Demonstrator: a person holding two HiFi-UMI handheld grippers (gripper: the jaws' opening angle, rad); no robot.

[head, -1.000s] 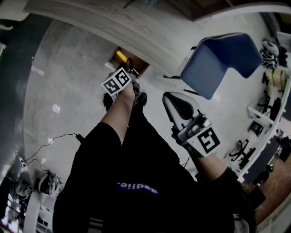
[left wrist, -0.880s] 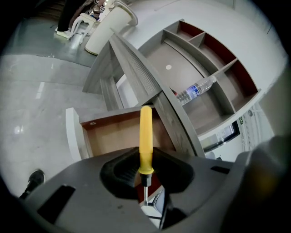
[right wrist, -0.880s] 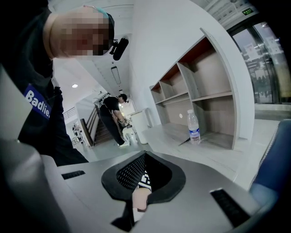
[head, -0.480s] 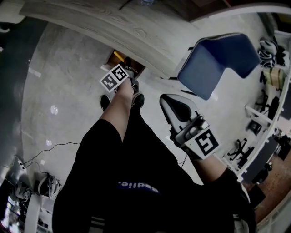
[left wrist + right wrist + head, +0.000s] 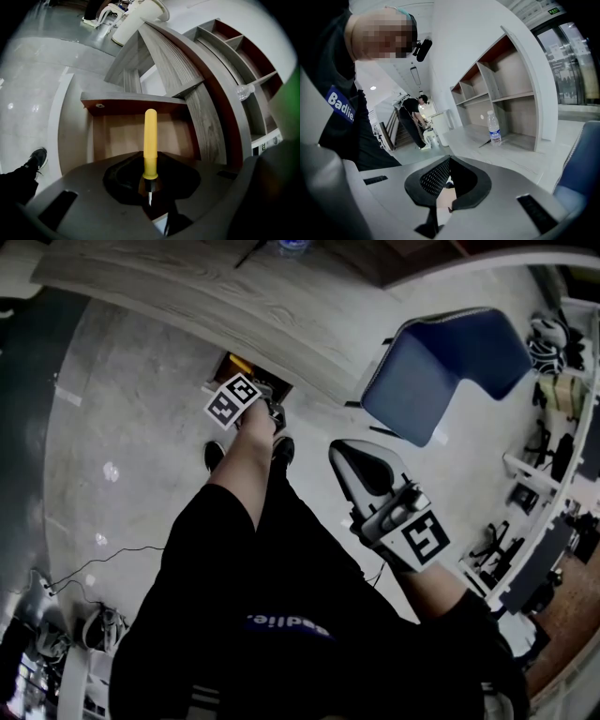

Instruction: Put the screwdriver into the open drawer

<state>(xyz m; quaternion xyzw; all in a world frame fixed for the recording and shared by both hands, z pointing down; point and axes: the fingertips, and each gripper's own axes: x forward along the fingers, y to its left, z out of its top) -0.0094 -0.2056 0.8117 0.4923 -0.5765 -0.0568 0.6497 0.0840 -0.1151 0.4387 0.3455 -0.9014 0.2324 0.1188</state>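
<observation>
Left gripper view shows the screwdriver (image 5: 150,136) clamped in the left gripper (image 5: 149,187). The jaws press on the metal shaft just below the yellow handle, and the handle sticks straight out, away from the gripper. The tool hangs in the air over the open drawer (image 5: 117,136) and touches neither its floor nor its walls. The drawer's inside is pale wood, and it is pulled out from under the grey wood-grain table (image 5: 187,75). A clear bottle (image 5: 243,92) stands on the table top at the far right, beside open shelves (image 5: 243,61). At the near left, the person's dark shoe (image 5: 36,158) rests on the glossy floor (image 5: 37,65).

From the head view, the person's left arm reaches down and away to the drawer at the table's edge. The right gripper (image 5: 349,451) is held near the person's right side, well apart from the drawer. Its tips are together with nothing between them. A blue chair (image 5: 441,371) stands just beyond it to the far right.
</observation>
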